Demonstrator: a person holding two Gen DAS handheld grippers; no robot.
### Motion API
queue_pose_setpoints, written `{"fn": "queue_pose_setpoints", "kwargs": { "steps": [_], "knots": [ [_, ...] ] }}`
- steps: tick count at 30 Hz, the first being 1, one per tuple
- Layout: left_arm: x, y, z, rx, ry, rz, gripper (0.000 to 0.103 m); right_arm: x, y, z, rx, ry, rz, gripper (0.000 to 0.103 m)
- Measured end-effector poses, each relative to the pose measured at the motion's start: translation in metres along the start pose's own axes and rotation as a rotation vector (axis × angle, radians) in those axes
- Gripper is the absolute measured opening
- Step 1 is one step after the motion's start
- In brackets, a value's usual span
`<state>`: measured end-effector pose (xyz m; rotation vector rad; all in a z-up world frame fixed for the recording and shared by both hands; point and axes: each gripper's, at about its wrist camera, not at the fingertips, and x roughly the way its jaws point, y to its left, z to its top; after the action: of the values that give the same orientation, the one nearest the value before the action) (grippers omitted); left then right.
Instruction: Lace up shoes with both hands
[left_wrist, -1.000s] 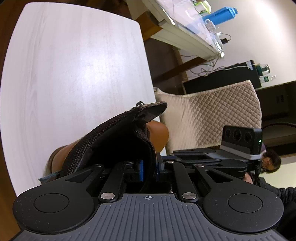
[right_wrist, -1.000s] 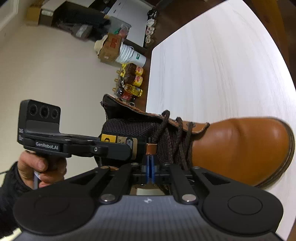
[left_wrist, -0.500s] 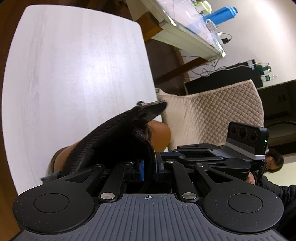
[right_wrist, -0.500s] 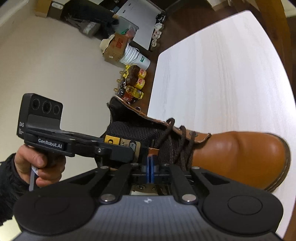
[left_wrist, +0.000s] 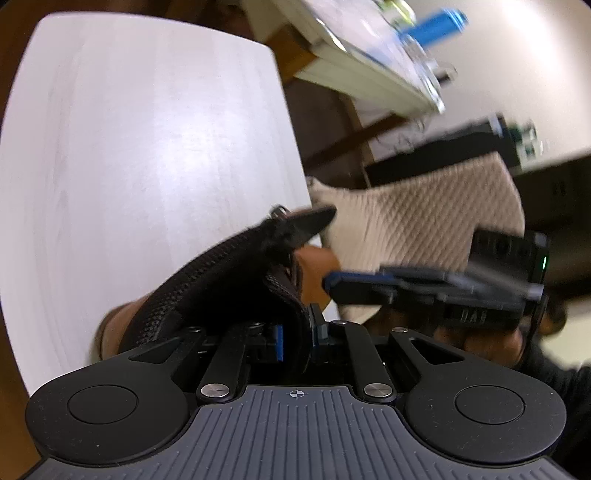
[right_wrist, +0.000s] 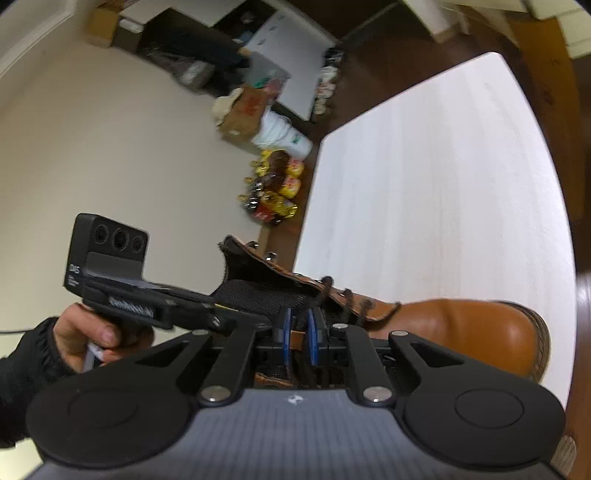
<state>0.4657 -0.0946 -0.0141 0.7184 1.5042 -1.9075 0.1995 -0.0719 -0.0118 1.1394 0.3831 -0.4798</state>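
Left gripper clamped on boot tongue. Right gripper jaws opening, pads apart, brown strap between. Boot lay on white table, at its near edge, long axis rightward, toe right. Boxes, bottles on floor beyond boot.

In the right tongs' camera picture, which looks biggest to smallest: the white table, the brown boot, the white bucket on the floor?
1. White table, by far the largest patch.
2. Brown boot, though it is much nearer the camera, which inflates it.
3. White bucket, far off on the floor, so its real size is unsure.
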Motion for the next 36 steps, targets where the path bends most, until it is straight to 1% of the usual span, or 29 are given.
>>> {"fn": "queue_pose_setpoints", "kwargs": {
  "steps": [5, 7, 10, 12, 16, 18, 20, 24, 30, 32, 35, 36],
  "knots": [
    [-0.002, -0.003, -0.001, 0.064, 0.013, -0.011, 0.011, 0.010, -0.005, 0.001, -0.012, 0.030, 0.065, 0.013],
    [-0.002, -0.005, -0.003, 0.123, 0.008, -0.031, 0.011, 0.010, -0.007, 0.000, -0.026, 0.024, 0.082, 0.013],
    [-0.001, -0.010, -0.003, 0.181, -0.002, -0.041, 0.012, 0.005, -0.010, -0.005, -0.055, 0.018, 0.087, 0.013],
    [-0.002, -0.015, -0.004, 0.249, -0.006, -0.040, 0.012, 0.004, -0.010, -0.007, -0.092, 0.024, 0.082, 0.013],
    [-0.003, -0.021, -0.003, 0.312, -0.006, -0.030, 0.012, 0.006, -0.002, -0.009, -0.197, 0.028, 0.068, 0.013],
    [-0.006, -0.025, -0.005, 0.352, -0.008, -0.026, 0.012, 0.008, 0.001, -0.008, -0.227, 0.027, 0.070, 0.012],
    [-0.007, -0.026, -0.008, 0.390, -0.017, -0.017, 0.012, 0.011, 0.000, -0.007, -0.229, 0.030, 0.081, 0.012],
    [-0.010, -0.027, -0.014, 0.433, -0.026, -0.008, 0.013, 0.020, -0.012, 0.000, -0.145, 0.067, 0.132, 0.013],
    [-0.013, -0.029, -0.020, 0.497, -0.039, 0.001, 0.015, 0.024, -0.034, 0.007, -0.050, 0.133, 0.205, 0.013],
    [-0.013, -0.033, -0.022, 0.548, -0.038, 0.009, 0.015, 0.025, -0.047, 0.011, 0.032, 0.166, 0.241, 0.012],
    [-0.014, -0.037, -0.024, 0.591, -0.035, 0.018, 0.015, 0.034, -0.067, 0.016, 0.219, 0.225, 0.272, 0.012],
    [-0.015, -0.039, -0.026, 0.611, -0.036, 0.023, 0.015, 0.034, -0.067, 0.016, 0.228, 0.236, 0.262, 0.012]
  ]
}}
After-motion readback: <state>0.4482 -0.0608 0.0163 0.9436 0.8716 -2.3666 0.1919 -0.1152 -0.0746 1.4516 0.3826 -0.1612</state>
